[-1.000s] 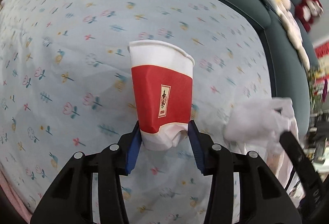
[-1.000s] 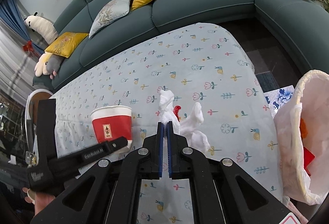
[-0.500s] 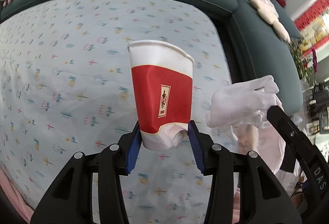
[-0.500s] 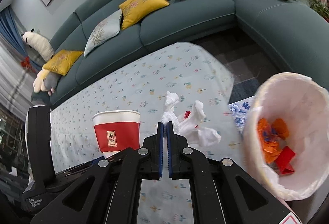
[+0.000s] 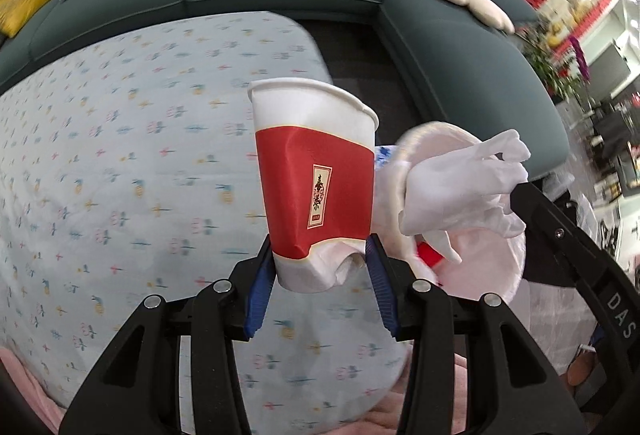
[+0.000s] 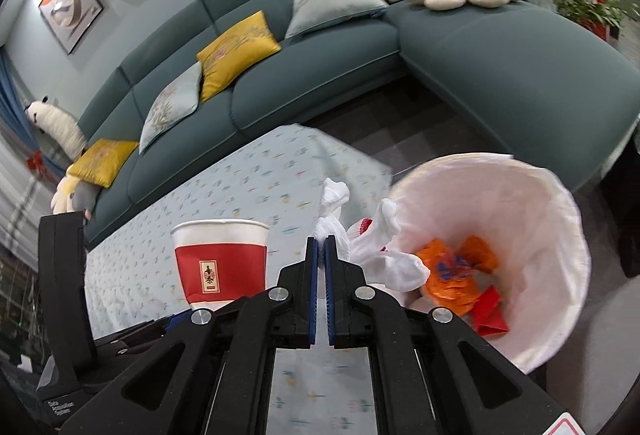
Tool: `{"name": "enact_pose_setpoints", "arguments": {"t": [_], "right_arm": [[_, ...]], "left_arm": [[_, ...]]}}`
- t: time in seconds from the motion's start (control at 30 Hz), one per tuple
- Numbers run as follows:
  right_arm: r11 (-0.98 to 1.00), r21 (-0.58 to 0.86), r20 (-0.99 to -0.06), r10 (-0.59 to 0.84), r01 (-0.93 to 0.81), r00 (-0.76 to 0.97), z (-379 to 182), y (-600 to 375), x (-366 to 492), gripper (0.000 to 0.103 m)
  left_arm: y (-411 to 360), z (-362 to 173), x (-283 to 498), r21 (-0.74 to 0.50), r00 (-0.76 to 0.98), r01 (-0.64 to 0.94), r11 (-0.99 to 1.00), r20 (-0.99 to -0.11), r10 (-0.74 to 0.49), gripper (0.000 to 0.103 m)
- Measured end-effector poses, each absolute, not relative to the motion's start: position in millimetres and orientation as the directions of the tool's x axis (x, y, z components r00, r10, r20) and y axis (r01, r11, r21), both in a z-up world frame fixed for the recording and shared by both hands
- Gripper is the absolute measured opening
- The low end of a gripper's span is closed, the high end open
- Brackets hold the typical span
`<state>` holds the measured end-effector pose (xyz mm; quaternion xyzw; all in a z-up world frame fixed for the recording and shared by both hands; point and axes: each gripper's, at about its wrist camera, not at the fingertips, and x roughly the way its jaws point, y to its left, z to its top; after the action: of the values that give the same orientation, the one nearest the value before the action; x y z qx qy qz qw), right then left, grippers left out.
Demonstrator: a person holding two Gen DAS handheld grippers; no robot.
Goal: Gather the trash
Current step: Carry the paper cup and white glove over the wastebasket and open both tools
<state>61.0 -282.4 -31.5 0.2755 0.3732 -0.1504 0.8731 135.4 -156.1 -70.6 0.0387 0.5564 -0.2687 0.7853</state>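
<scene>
In the middle of the left wrist view, the left gripper (image 5: pixel 320 277) squeezes a red and white paper cup (image 5: pixel 314 181) near its bottom. The cup stands almost straight up, its long side running up and down, its open mouth toward the top of the frame. Its bottom is crushed in between the blue pads.

In the lower middle of the right wrist view, the right gripper (image 6: pixel 321 249) is pinched tight on a crumpled white tissue (image 6: pixel 370 247). The tissue sticks up from the pads and flops to the right, over the edge of the trash bin (image 6: pixel 560 275).

The bin sits at the right of that view with a white bag inside. Its mouth faces up and it leans a bit. In it lie orange wrappers (image 6: pixel 456 269) and a red scrap (image 6: pixel 490 311).

Below both grippers is a table with a light blue flowery cloth (image 5: pixel 120 175). A dark green sofa (image 6: pixel 320 47) with yellow pillows (image 6: pixel 236 51) fills the top of the frame.
</scene>
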Motion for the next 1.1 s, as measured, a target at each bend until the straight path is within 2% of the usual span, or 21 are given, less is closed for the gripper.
{"name": "enact_pose_setpoints", "arguments": {"t": [0.47,0.93,1.1], "right_arm": [[0.742,0.368,-0.730,-0.143,0.561,0.668,-32.7,-341.6,2.8,0.004],[0.709,0.382,-0.727,-0.164,0.592,0.666,-41.3,-369.5,-18.4,0.004],[0.704,0.384,-0.729,-0.165,0.597,0.665,-43.8,-373.9,-17.0,0.004]], "left_arm": [[-233.1,-65.8,90.7,-0.197,0.202,0.611,0.767,-0.897,-0.392,0.043],[-266.3,-73.0,77.0,-0.175,0.191,0.652,0.738,-0.904,-0.383,0.043],[-271.5,-73.7,74.9,-0.160,0.201,0.654,0.739,-0.905,-0.375,0.051]]}}
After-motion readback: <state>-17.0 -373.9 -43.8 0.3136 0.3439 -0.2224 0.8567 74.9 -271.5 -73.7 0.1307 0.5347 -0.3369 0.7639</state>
